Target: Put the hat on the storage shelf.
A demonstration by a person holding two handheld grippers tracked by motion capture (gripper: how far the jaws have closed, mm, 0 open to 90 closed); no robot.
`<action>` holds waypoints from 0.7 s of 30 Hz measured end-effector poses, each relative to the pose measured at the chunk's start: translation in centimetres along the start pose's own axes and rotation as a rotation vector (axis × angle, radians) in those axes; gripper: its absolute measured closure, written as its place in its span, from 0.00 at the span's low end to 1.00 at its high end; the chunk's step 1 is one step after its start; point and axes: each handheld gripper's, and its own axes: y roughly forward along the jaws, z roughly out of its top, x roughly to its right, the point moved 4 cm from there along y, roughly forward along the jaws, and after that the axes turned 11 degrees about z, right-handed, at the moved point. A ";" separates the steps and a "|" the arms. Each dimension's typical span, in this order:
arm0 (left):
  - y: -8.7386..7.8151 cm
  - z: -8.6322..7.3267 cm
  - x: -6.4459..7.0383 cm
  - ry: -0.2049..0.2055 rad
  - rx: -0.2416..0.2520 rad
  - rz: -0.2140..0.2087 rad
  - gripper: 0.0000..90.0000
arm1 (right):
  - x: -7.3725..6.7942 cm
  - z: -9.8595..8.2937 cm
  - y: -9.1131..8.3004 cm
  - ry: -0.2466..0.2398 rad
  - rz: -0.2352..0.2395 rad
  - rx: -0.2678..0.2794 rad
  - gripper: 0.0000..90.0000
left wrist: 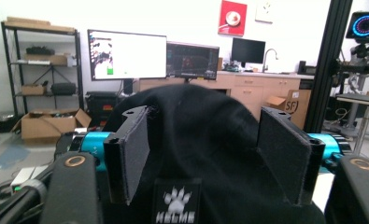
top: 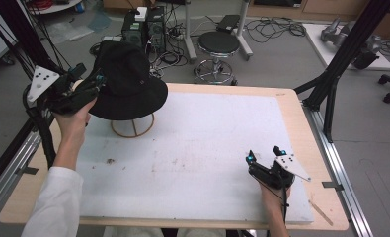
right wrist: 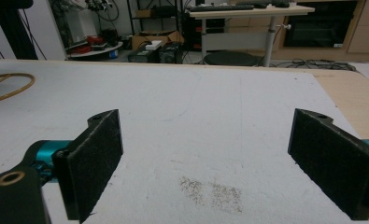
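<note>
Atop a wire hoop stand (top: pixel 132 129), soft black hat (top: pixel 128 84) sits between the left gripper (top: pixel 95 83)'s wide felt-padded jaws.

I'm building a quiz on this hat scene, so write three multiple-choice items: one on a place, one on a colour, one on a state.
1. Where does the black wide-brimmed fabric hat sit?
A. flat on the near right of the mat
B. on a round wooden wire stand at the far left of the white mat
C. on the floor

2. What colour is the hat?
A. black
B. red
C. tan

3. How do the jaws of the right gripper stand?
A. shut on the hat
B. shut on nothing
C. wide apart over bare mat

Answers: 1 B, the high view shows the hat raised on the stand at the mat's far left, beside the left gripper. 2 A, it is black in the high view and the left gripper view. 3 C, the right gripper view shows both pads apart, with nothing between them.
</note>
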 end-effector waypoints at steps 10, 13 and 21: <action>-3.8 -3.3 -2.7 -0.047 -0.051 0.050 0.33 | -0.1 0.0 0.0 -0.003 0.002 -0.001 0.10; -5.1 -4.6 -3.3 -0.049 -0.076 0.071 0.29 | -0.1 0.0 0.0 -0.012 -0.003 0.001 0.10; -7.9 -7.9 -4.9 -0.079 -0.096 0.127 0.28 | -0.2 0.1 -0.1 -0.015 -0.009 0.007 0.10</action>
